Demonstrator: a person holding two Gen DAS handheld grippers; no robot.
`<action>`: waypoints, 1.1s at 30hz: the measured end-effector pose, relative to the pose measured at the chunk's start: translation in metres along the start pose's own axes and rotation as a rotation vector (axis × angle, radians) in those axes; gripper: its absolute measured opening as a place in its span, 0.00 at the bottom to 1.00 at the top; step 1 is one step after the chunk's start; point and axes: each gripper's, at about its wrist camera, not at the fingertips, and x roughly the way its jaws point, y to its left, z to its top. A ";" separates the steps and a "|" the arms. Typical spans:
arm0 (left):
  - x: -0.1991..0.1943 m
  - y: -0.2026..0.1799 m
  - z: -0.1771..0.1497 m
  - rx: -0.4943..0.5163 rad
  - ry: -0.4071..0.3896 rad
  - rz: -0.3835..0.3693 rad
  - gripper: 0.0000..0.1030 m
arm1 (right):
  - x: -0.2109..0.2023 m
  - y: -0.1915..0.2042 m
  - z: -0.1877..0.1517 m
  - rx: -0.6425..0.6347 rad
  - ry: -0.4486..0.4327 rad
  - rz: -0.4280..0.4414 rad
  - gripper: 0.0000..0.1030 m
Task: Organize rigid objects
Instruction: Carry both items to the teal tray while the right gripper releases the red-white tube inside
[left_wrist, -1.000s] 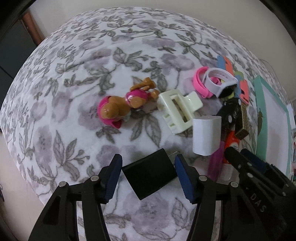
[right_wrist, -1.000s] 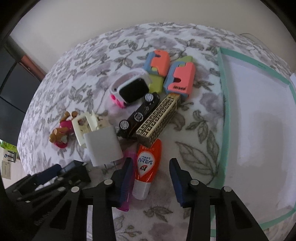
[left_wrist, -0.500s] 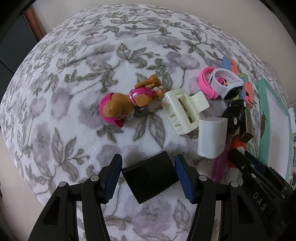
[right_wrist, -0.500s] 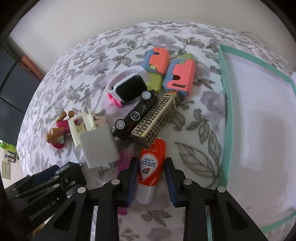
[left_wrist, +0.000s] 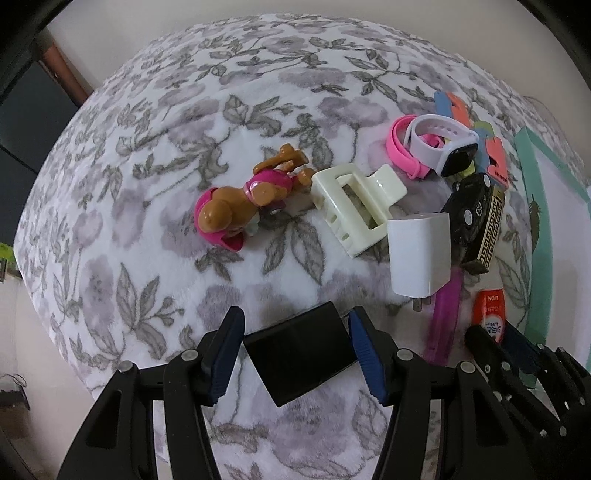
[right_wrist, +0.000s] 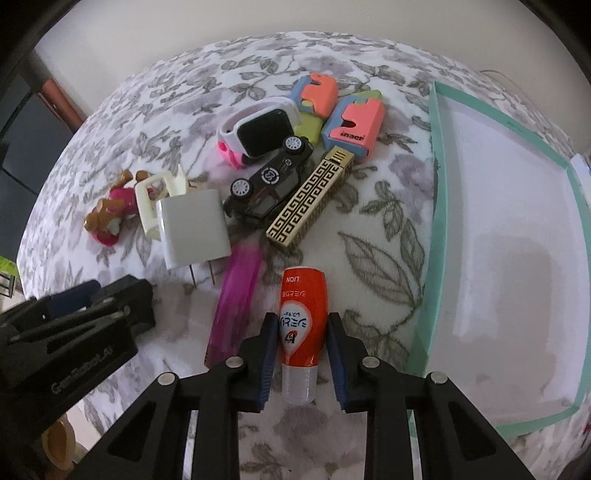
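A: What does the left wrist view give that the right one lacks?

B: The left gripper (left_wrist: 296, 350) clenched on a flat black block (left_wrist: 301, 353), a blue pad pressed against each side. Ahead of its tips lie a glossy brown-and-pink toy dog (left_wrist: 245, 201) and a ribbed cream hair claw (left_wrist: 352, 205), both on the fuzzy floral blanket (left_wrist: 155, 155). The right view shows that gripper only side-on, at its left edge.

A: And the right wrist view?

B: The right gripper (right_wrist: 302, 334) with its jaws closing around a smooth orange tube (right_wrist: 302, 319), clear cap toward the camera; the pads sit against the tube's sides. Just right of those tongs lies a shallow white tray (right_wrist: 436, 206) with a mint rim (the left view catches only an edge of it).

A: What lies beyond the tube?

B: Just left of it, a translucent magenta strip (right_wrist: 236, 295). Farther ahead, a boxy white charger (right_wrist: 192, 229) with two metal prongs, a black toy car (right_wrist: 273, 181), a gold bar (right_wrist: 310, 203) with a black key pattern, a white-strapped smartwatch (right_wrist: 258, 129), and coral-and-blue blocks (right_wrist: 356, 125).
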 end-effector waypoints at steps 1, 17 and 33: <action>-0.001 -0.002 0.000 0.002 0.001 0.003 0.58 | 0.000 -0.001 0.000 0.004 0.002 0.005 0.27; -0.066 -0.001 0.003 -0.035 0.013 0.023 0.58 | -0.035 -0.032 -0.002 0.177 -0.039 0.172 0.27; -0.224 -0.113 0.029 0.142 -0.313 -0.157 0.58 | -0.154 -0.118 0.016 0.321 -0.386 -0.009 0.27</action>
